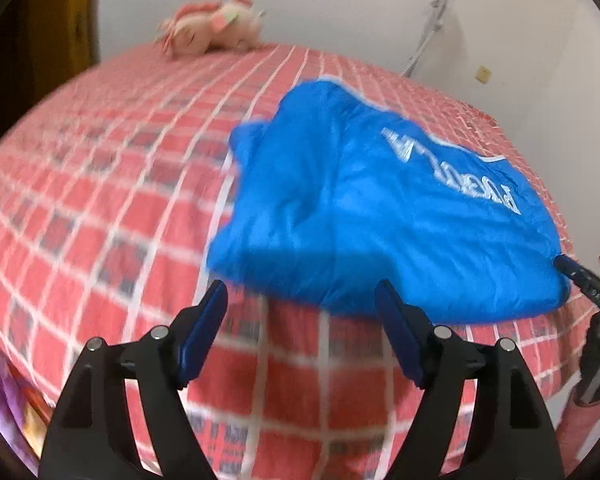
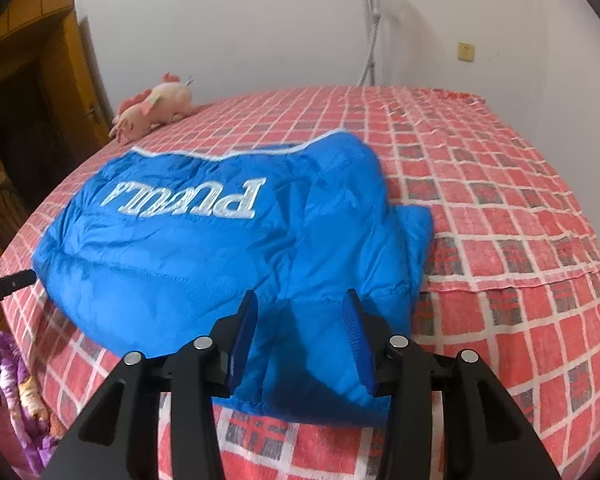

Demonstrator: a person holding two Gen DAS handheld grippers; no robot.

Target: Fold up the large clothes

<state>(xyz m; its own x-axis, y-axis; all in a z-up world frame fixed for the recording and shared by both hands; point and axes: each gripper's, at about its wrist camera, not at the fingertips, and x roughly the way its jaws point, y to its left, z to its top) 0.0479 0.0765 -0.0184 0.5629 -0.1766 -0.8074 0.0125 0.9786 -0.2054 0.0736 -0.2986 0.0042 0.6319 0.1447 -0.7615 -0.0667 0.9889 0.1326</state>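
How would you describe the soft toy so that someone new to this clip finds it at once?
Start from the bed with the red checked cover that fills the room. Follow it to its far edge, by the white wall near the wooden door. The plush toy lies there on its side, pale pink with darker pink tufts, well apart from the blue jacket.

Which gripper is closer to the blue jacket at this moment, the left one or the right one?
Right. The right gripper has the near edge of the blue jacket between its fingers. The left gripper hangs open over the checked bedsheet, just short of the jacket's edge.
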